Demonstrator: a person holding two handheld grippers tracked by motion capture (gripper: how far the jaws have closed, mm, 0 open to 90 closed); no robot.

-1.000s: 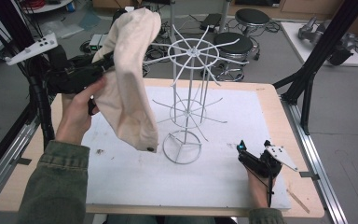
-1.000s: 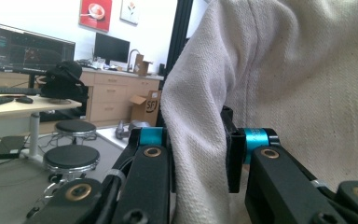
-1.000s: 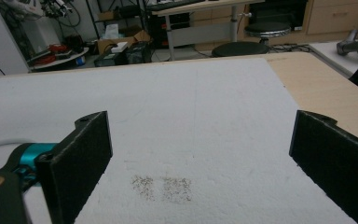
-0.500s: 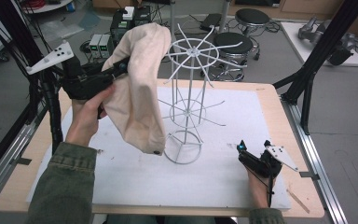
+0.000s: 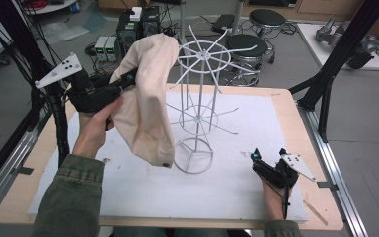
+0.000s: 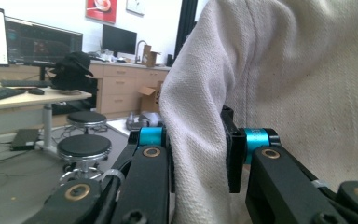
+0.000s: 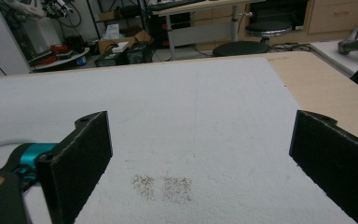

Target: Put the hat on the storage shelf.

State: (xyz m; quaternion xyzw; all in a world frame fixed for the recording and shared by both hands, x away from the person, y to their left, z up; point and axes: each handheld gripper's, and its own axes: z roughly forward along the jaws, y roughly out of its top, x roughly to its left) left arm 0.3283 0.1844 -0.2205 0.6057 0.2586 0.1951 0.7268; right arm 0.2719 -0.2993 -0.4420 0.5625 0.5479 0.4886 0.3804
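Note:
A cream cloth (image 5: 147, 106) hangs from my left gripper (image 5: 126, 80), which is raised over the table's left side. In the left gripper view the gripper (image 6: 198, 156) is shut on a thick fold of the cloth (image 6: 289, 70). The cloth's top lies close to the upper spokes of a white wire rack (image 5: 198, 101), which stands upright mid-table on a ring base. My right gripper (image 5: 267, 157) rests low at the front right, open. In the right gripper view the gripper (image 7: 200, 149) stands wide apart over bare white mat, holding nothing.
A white mat (image 5: 249, 123) covers most of the wooden table (image 5: 298, 116). Black frame posts (image 5: 333, 64) rise at the right and left edges. Stools (image 5: 249, 44) and electronics boxes (image 5: 128, 29) sit on the floor behind the table.
My left gripper has carried the cloth rightward and nearer the rack's top, and the cloth's hanging end has swung in beside the rack. The right gripper has stayed put.

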